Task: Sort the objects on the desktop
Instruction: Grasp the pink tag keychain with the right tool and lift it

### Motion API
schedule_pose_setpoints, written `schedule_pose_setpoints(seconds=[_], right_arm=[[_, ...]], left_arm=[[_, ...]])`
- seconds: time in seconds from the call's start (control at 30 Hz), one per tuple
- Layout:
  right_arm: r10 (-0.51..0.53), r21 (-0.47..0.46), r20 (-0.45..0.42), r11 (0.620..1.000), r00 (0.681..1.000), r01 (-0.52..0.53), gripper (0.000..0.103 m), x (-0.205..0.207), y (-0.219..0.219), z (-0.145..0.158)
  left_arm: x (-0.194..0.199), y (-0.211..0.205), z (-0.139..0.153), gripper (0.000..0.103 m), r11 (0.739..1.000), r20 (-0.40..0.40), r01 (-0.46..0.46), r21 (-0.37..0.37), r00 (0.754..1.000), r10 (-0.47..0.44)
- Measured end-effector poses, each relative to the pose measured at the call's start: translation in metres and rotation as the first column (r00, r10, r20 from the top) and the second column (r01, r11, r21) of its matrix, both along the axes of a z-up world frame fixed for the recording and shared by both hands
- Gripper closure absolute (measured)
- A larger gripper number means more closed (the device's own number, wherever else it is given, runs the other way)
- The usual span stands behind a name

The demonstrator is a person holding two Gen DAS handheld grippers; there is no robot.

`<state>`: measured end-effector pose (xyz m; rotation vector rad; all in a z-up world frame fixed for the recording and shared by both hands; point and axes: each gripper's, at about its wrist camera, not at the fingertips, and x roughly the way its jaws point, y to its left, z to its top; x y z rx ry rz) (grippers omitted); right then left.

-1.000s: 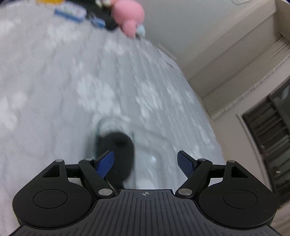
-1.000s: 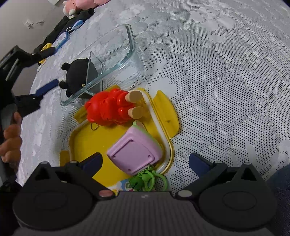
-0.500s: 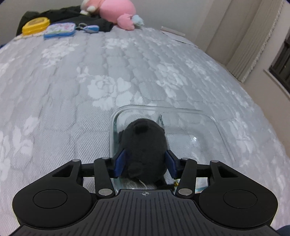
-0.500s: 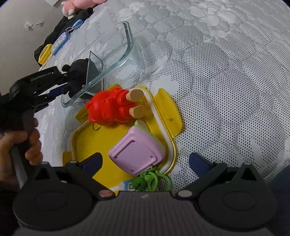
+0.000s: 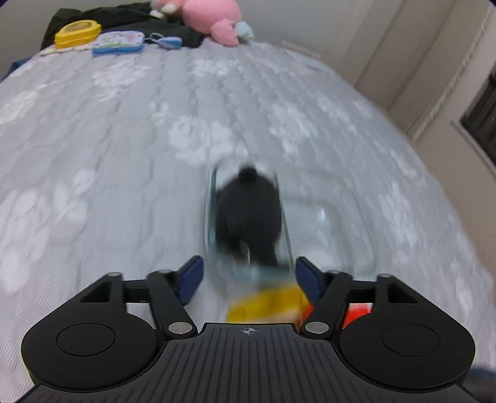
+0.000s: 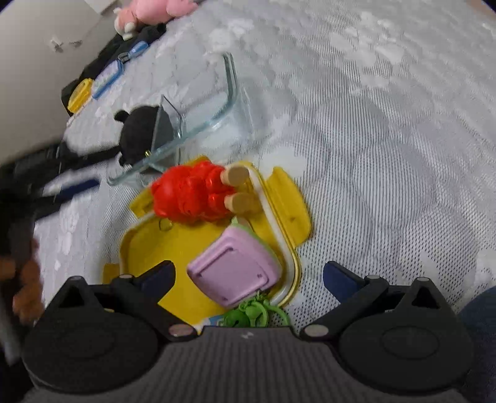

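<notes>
A black plush toy (image 5: 248, 210) lies in the left compartment of a divided glass container (image 5: 322, 223) on the bed; it also shows in the right wrist view (image 6: 139, 136), with the container (image 6: 229, 90). My left gripper (image 5: 248, 280) is open and empty, a little short of the toy; the view is blurred. My right gripper (image 6: 248, 279) is open and empty above a yellow lid (image 6: 145, 251) that holds a red figure (image 6: 192, 195), a purple toy (image 6: 238, 272) and a green keyring (image 6: 251, 313).
At the far edge of the grey quilted bed (image 5: 93, 155) lie a pink plush (image 5: 214, 15), a yellow box (image 5: 77, 31), a blue-rimmed case (image 5: 119, 43) and dark cloth (image 5: 102, 17). A wall and curtain stand to the right.
My left gripper was shut on the black plush half a second ago; it has let go, opened and pulled back. The plush stays in the glass container. The right gripper has barely moved.
</notes>
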<state>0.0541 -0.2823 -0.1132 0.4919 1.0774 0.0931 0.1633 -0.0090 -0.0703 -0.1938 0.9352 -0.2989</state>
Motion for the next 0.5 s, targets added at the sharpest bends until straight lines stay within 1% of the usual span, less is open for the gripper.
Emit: schedule_pose_setpoints(seconds=[0.07,0.17,0.2,0.23,0.27,0.33,0.37,0.5], right_arm=[[0.001,-0.023,0.053,1.000,0.999,0.000,0.001,-0.004,0.001,0.006],[0.017,-0.078,0.134,0.997,0.991,-0.006,0.001,-0.009,0.006,0.016],[0.032,-0.099,0.155,0.995,0.987,-0.017,0.000,-0.011,0.009,0.018],[0.056,-0.122,0.174,0.992,0.983,-0.035,0.000,-0.012,0.011,0.020],[0.082,-0.150,0.186,0.987,0.979,-0.055,0.000,-0.013,0.015,0.023],[0.111,-0.196,0.198,0.978,0.974,-0.071,0.000,-0.018,0.021,0.027],[0.104,-0.210,0.203,0.976,0.974,-0.061,0.000,-0.020,0.024,0.029],[0.052,-0.238,0.186,0.971,0.981,-0.006,0.001,-0.029,0.030,0.032]], left_arm=[[-0.026,0.002,-0.003,0.023,1.000,-0.030,0.011,0.017,0.999,-0.011],[-0.059,0.000,-0.008,0.021,0.997,-0.073,0.028,0.070,0.997,-0.023],[-0.067,-0.001,-0.007,0.015,0.996,-0.078,0.037,0.076,0.996,-0.031],[-0.075,-0.002,-0.005,0.013,0.996,-0.073,0.042,0.078,0.997,-0.036],[-0.082,-0.002,-0.004,0.010,0.996,-0.069,0.046,0.080,0.997,-0.040],[-0.092,-0.003,-0.002,0.009,0.995,-0.057,0.037,0.095,0.998,-0.032],[-0.096,-0.003,-0.001,0.009,0.994,-0.052,0.033,0.103,0.998,-0.028],[-0.103,-0.002,-0.009,0.006,0.993,-0.084,0.026,0.119,0.996,-0.016]])
